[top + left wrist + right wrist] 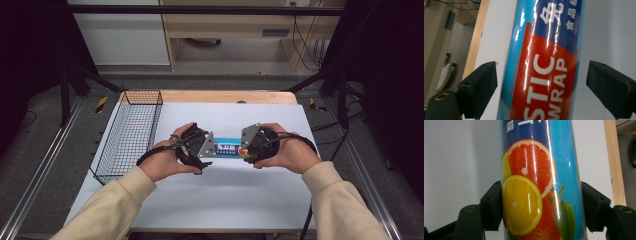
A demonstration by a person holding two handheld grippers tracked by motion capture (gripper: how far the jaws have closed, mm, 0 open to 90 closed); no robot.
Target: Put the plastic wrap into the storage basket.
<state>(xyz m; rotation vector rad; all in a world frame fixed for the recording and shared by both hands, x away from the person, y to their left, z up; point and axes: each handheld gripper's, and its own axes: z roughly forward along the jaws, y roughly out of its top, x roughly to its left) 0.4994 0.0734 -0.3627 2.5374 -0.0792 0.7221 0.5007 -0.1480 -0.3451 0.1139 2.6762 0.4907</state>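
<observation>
A plastic wrap roll [227, 148] with a blue, red and fruit-printed label lies flat on the white table [225, 200], between both grippers. My left gripper [212, 148] is at its left end. In the left gripper view the jaws of that gripper [541, 75] stand open, one on each side of the roll [544, 62], with a gap at each side. My right gripper [243, 147] is at the right end. In the right gripper view its two jaws [540, 205] press against both sides of the roll [539, 182], at the orange and lemon print.
A black wire basket [127, 135] stands along the table's left side, close to my left hand. A wooden table edge [225, 96] runs along the back. Black frame posts stand at both far corners, with floor beyond.
</observation>
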